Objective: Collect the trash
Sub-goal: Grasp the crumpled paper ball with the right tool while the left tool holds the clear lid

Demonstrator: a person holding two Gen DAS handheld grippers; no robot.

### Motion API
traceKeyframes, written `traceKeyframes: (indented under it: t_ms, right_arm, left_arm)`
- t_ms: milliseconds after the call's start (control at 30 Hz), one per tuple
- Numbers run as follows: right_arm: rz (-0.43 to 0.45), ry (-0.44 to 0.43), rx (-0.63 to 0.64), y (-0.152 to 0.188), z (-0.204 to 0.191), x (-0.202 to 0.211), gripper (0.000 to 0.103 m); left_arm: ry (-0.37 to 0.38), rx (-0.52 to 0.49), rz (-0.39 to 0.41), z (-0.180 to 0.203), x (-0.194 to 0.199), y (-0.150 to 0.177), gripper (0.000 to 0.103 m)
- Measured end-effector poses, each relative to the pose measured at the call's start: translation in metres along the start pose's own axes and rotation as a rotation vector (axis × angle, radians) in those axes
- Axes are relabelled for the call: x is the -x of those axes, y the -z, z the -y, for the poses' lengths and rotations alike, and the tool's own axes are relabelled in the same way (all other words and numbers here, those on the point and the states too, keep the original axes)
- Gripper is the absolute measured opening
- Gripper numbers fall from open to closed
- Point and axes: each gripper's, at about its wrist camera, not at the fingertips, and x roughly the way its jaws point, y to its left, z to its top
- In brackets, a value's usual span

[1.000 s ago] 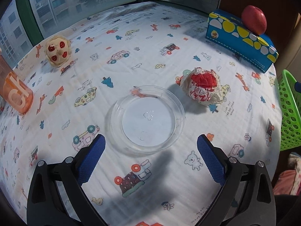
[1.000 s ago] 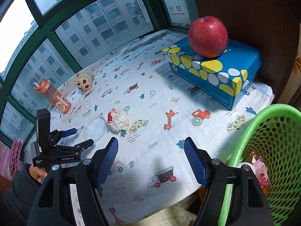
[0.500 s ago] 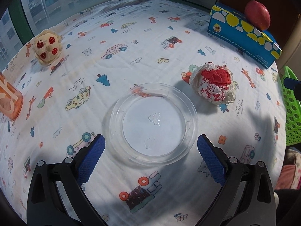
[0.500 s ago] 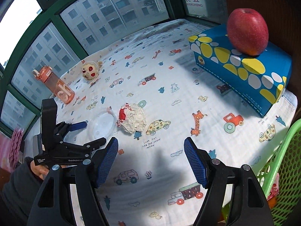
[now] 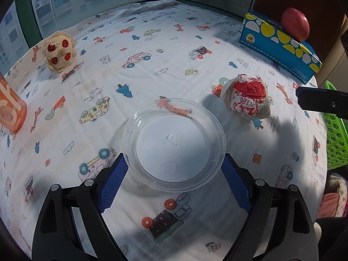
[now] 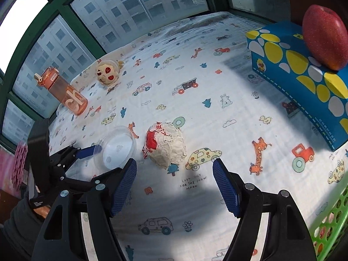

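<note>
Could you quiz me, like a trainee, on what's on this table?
1. True or false: the apple rests on the blue box.
2. What lies between the open fingers of the left hand-held gripper? A) clear lid B) paper ball C) bottle
3. Fill in: the right hand-held gripper points at the ____.

Key: 1 true; 2 A; 3 paper ball.

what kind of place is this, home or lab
Probably a home, high in an apartment block: a cartoon-print white cloth covers the surface beside large green-framed windows facing residential towers, with a round plush toy and an orange plastic water bottle.
</note>
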Motion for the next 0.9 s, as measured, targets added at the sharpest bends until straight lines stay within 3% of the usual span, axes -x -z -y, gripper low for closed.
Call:
traceKeyframes:
  t_ms: [300, 467, 600, 900]
  right_arm:
    - [-0.02, -0.009, 0.005, -0.013, -0.01, -0.047, 0.069]
    - [-0.039, -0.01, -0.014, -0.012, -0.007, -0.062, 0.054]
    - [-0.029, -0.012, -0.002, -0.006, -0.01, -0.051, 0.047]
    - [0.023, 0.004, 0.005, 0.021, -0.003, 0.007, 0.045]
  left_arm:
    - [-0.013, 0.055, 0.022, -0.016, 0.021, 0.011, 0.084]
    - [-0.012, 0.07, 0.024, -0.018, 0.026, 0.018, 0.084]
    - [-0.002, 0.086, 0.029, -0.016, 0.03, 0.021, 0.083]
    - [0.026, 0.071, 0.067, 0.012, 0.051, 0.025, 0.082]
